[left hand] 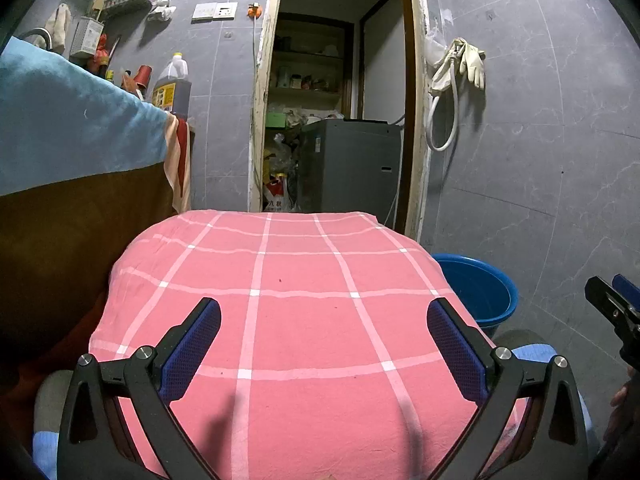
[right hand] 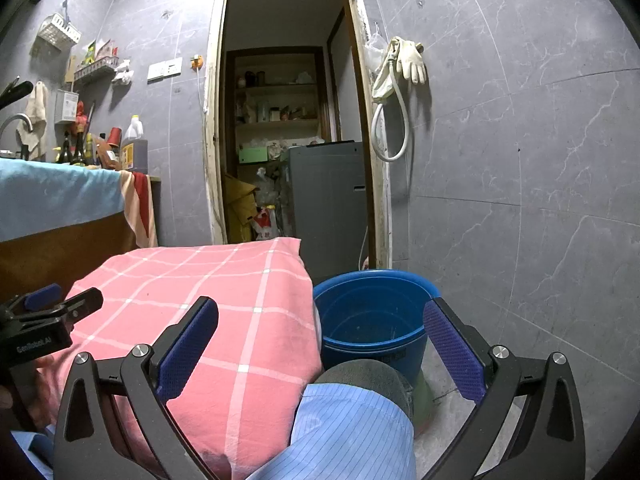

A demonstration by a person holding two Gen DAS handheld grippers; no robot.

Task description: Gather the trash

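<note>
both claws empty, no trash visible yet

left gripper (left hand: 324,344) hangs spread wide over the pink checked cloth (left hand: 280,300); right gripper (right hand: 320,344) equally spread, nothing held. blue bucket (right hand: 372,320) sits just right of the cloth, ahead of the right claw, so nearer it; no trash shows on the cloth.

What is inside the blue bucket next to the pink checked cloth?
The blue bucket looks empty: only its bare blue inner wall and floor show. The near inner wall is hidden behind the rim.
</note>
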